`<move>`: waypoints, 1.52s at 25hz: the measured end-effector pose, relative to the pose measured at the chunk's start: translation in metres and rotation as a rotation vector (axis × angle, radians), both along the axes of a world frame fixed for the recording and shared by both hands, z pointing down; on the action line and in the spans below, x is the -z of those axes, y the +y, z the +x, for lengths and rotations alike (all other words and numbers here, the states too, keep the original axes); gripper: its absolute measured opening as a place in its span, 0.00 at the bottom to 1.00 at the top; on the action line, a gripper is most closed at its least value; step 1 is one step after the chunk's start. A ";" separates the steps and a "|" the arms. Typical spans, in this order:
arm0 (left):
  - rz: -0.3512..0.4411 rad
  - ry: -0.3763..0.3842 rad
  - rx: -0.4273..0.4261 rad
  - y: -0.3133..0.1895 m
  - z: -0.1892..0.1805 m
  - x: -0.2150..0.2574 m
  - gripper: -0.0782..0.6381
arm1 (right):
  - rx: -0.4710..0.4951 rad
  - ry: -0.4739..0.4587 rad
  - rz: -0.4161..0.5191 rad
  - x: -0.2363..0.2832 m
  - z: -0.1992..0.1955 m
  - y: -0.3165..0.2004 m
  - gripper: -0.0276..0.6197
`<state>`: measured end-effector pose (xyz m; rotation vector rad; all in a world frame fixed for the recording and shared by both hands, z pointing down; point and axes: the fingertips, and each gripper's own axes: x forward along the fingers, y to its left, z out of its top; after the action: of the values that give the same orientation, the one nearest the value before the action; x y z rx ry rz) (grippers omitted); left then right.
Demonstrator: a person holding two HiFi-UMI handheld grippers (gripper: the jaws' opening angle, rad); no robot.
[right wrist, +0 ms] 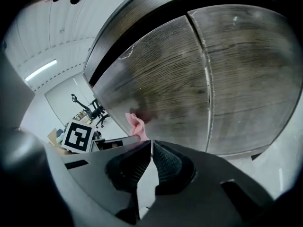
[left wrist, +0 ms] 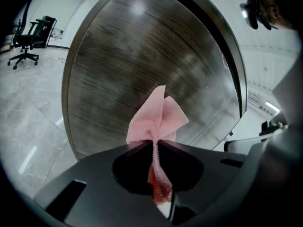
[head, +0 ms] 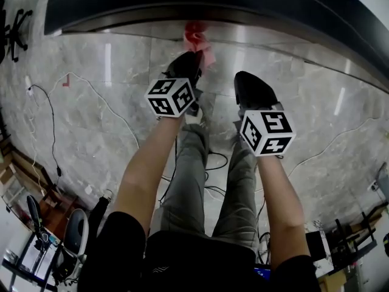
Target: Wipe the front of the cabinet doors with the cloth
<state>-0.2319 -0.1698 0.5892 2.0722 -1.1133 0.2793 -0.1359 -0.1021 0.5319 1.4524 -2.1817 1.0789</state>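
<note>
- the left gripper (left wrist: pixel 155 144) is clenched on the pink cloth (left wrist: pixel 158 117); in the left gripper view its jaws pinch a twisted neck of the fabric, with a fan of cloth spreading out past the tips and a darker red tail hanging back between the jaws
- the cloth's free end is held up at the dark wood-grain cabinet door (left wrist: pixel 142 65); i cannot tell whether it actually touches the panel
- from the head view, the left gripper (head: pixel 192 52) reaches forward and the cloth (head: pixel 197 36) shows as a red-pink bunch at the foot of the cabinet (head: pixel 152 5)
- the right gripper (right wrist: pixel 151 144) is pressed closed with nothing in it; its ribbed pads meet at the tips
- the right gripper (head: pixel 246 81) hovers just beside the left one, a little further back from the cabinet
- the right gripper view faces two doors, the left door (right wrist: pixel 165 79) and the right door (right wrist: pixel 255 70), split by a pale vertical seam (right wrist: pixel 207 84); the cloth (right wrist: pixel 136 124) sits low against the left door, with a reddish reflection beside it on the panel
- the left gripper's marker cube (right wrist: pixel 78 136) shows at the left of that view
- the person's legs (head: pixel 188 175) in grey trousers stretch toward the cabinet over a grey marble floor (head: pixel 91 102); thin cables (head: pixel 48 120) trail across it
- an office chair (left wrist: pixel 28 37) stands well away on the open floor
</note>
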 end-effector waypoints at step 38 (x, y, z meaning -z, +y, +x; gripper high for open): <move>0.028 -0.052 -0.187 0.099 0.166 0.075 0.15 | -0.077 -0.004 0.024 0.054 0.185 0.091 0.10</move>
<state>-0.0660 -0.0707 0.5138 2.2083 -0.9596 0.4126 0.0493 -0.0116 0.4780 1.5577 -2.1651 1.0853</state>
